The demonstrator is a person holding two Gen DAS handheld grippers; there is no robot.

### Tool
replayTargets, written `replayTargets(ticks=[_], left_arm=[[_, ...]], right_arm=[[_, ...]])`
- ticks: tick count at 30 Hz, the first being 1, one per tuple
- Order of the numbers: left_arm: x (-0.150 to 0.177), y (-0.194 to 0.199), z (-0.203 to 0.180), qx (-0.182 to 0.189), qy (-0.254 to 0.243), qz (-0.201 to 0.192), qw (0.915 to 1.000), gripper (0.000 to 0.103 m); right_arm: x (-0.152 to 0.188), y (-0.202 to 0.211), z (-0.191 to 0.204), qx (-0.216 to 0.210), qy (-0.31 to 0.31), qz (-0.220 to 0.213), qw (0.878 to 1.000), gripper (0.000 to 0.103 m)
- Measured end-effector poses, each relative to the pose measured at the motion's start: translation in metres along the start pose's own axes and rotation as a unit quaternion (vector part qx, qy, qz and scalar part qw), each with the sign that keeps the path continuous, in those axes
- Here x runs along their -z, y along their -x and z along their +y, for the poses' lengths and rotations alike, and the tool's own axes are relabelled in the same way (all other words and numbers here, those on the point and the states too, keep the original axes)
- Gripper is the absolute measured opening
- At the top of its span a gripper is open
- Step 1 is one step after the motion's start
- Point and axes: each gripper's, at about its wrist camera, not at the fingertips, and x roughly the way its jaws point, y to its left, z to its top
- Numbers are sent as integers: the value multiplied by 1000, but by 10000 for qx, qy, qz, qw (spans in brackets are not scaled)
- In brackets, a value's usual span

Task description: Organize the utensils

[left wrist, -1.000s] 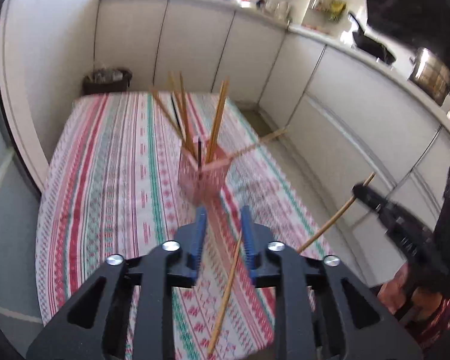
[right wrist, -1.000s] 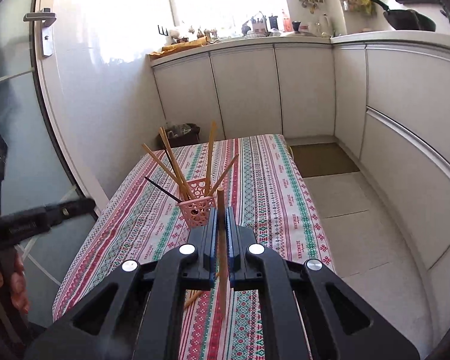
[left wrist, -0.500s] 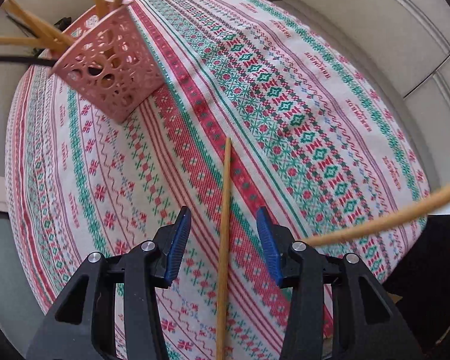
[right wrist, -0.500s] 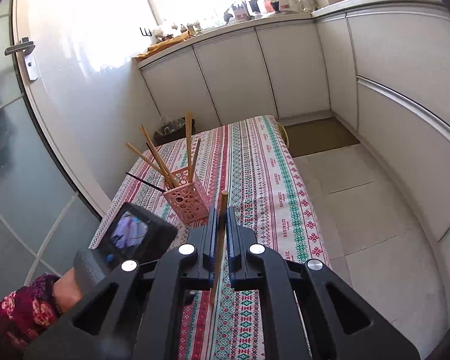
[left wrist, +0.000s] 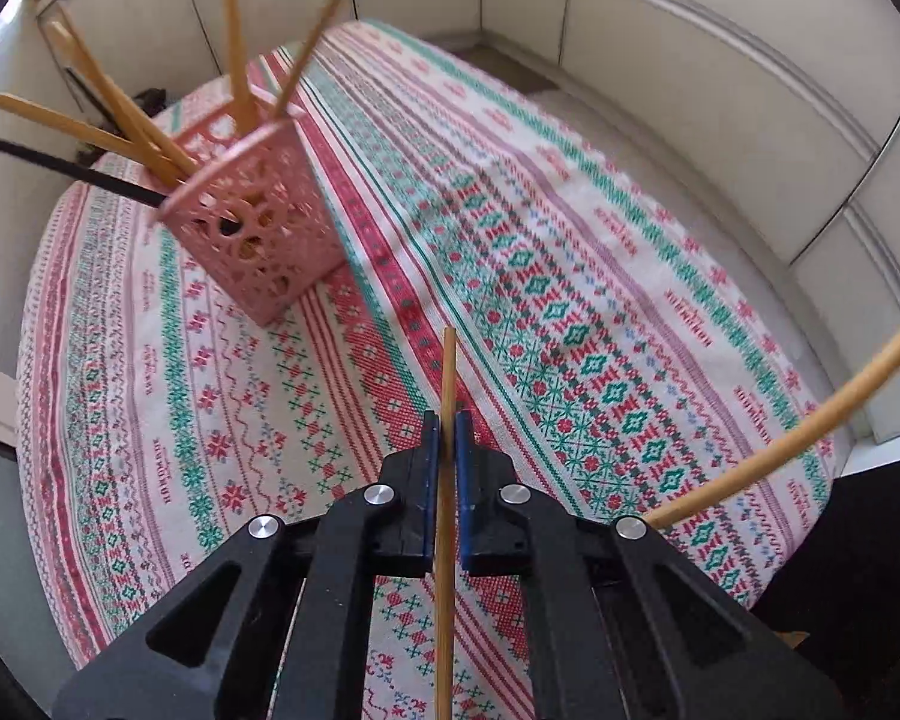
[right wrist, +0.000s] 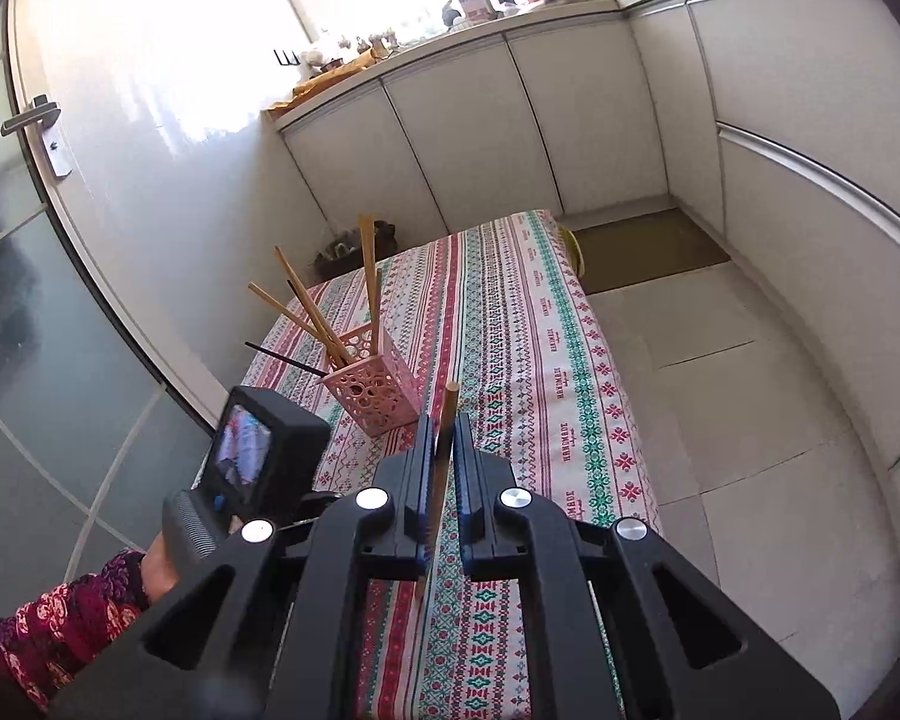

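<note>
Lower now, the left tool [left wrist: 444, 429] has just clamped its jaws on a thin wooden chopstick [left wrist: 447, 384] lying on the woven patterned tabletop [left wrist: 570, 324], nearer than the pink lattice holder [left wrist: 258, 240]. Right tool [right wrist: 443, 429] grips another stick [right wrist: 447, 420]. Bare cloth runs right of the holder to the rounded edge

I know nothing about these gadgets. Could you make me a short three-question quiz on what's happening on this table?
1. True or false: the left gripper is closed on a wooden chopstick.
2. What colour is the holder with chopsticks standing in it?
3. The right gripper holds: A) a spoon B) a chopstick C) nothing.

Key: 1 true; 2 pink; 3 B.
</note>
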Motion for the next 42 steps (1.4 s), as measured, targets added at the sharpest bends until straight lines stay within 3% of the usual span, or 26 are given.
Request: replayTargets(ticks=[3, 6, 14, 19, 28, 31, 33, 36, 39, 42], left_arm=[[24, 47, 12, 76, 358, -867, 9956, 4], [19, 82, 9, 103, 639, -1546, 9859, 4], [18, 169, 2, 70, 836, -2786, 9567, 4], [12, 192, 9, 78, 828, -2954, 9517, 4], [8, 205, 18, 52, 918, -2835, 9546, 4], [11, 201, 21, 21, 931, -2745, 9571, 4], [13, 201, 22, 27, 971, -2728, 9572, 4], [15, 201, 25, 62, 986, -2739, 9567, 4], [16, 198, 28, 184, 1005, -2757, 9558, 4], [12, 192, 29, 333, 1034, -2717, 9562, 4]], right_arm=[[-1, 4, 11, -62, 74, -61, 9999, 7], [-1, 9, 21, -84, 129, -138, 9998, 7], [-3, 24, 46, -56, 394, -274, 9988, 6], [-8, 32, 59, -46, 572, -338, 9978, 6], [-17, 33, 60, -110, 638, -265, 9976, 6], [-15, 23, 35, -98, 37, 16, 9999, 6], [-12, 12, 1, 187, -626, 311, 9974, 6], [0, -4, -62, 691, -1664, 907, 9794, 13], [27, -8, -105, 739, -2411, 1308, 9588, 49], [54, -18, -128, 883, -2869, 1586, 9406, 49]])
